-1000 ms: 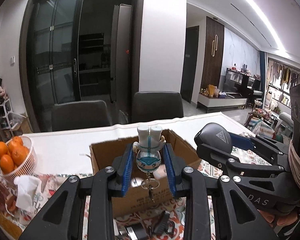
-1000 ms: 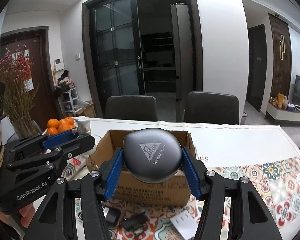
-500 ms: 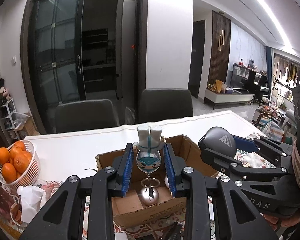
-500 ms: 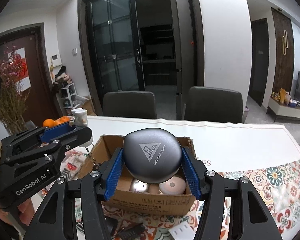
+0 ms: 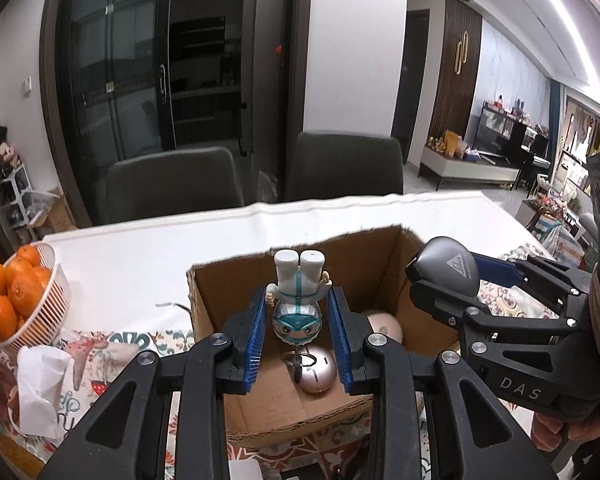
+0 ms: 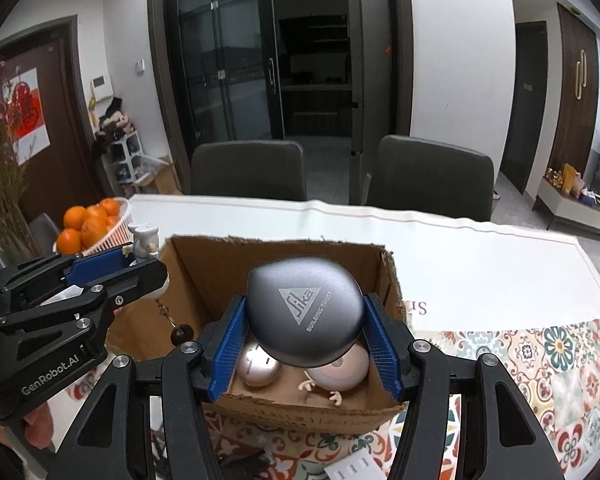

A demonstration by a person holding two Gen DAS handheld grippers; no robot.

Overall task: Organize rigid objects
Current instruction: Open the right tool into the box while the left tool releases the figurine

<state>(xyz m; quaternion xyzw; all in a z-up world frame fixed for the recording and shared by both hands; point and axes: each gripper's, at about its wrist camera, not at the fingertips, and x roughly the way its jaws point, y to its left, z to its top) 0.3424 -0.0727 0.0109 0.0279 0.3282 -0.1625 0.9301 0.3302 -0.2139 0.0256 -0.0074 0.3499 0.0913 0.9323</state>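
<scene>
My left gripper (image 5: pixel 298 320) is shut on a small white-and-teal figurine keychain (image 5: pixel 298 300), held upside down with its key ring dangling over the open cardboard box (image 5: pixel 220 292). My right gripper (image 6: pixel 304 320) is shut on a rounded grey case with a triangle logo (image 6: pixel 304 312), held above the same box (image 6: pixel 204 256). Inside the box lie a shiny pinkish oval object (image 6: pixel 258 368) and a round pale toy with small hands (image 6: pixel 340 368). Each gripper shows in the other's view: the right gripper (image 5: pixel 452 276) at right, the left gripper (image 6: pixel 136 260) at left.
A white basket of oranges (image 5: pixel 16 300) stands at the table's left, with a crumpled tissue (image 5: pixel 40 388) in front of it. Two dark chairs (image 5: pixel 172 188) stand behind the white tabletop (image 5: pixel 120 256). A patterned cloth (image 6: pixel 540 352) covers the near table, with small items at the box's front.
Both grippers have moved forward and down over the box with their loads. The box's inside and the things lying in it have come into view.
</scene>
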